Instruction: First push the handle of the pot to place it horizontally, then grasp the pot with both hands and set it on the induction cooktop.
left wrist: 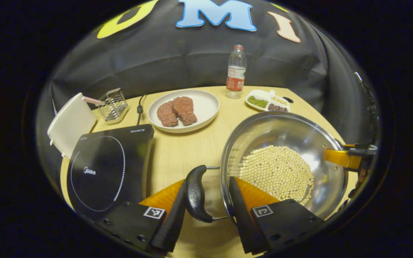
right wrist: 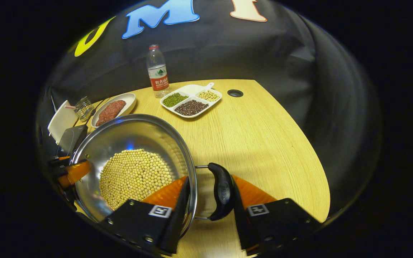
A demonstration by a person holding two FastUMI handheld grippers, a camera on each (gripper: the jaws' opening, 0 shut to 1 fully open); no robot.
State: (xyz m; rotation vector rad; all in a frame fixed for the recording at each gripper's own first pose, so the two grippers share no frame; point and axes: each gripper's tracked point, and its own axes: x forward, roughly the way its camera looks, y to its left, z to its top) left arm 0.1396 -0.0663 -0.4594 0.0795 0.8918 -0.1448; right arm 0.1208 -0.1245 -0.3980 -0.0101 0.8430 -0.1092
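Left gripper view: the left gripper straddles one pot handle, fingers apart. One pot of beans stands right of one cooktop, its edge cropped.

Right gripper view: the right gripper straddles the second handle; whether its fingers press is unclear.

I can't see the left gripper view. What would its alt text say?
The left gripper straddles a black handle of a steel pot holding pale beans on a wooden table. A black induction cooktop lies to the pot's left; behind are a plate of meat, a water bottle and a divided tray.
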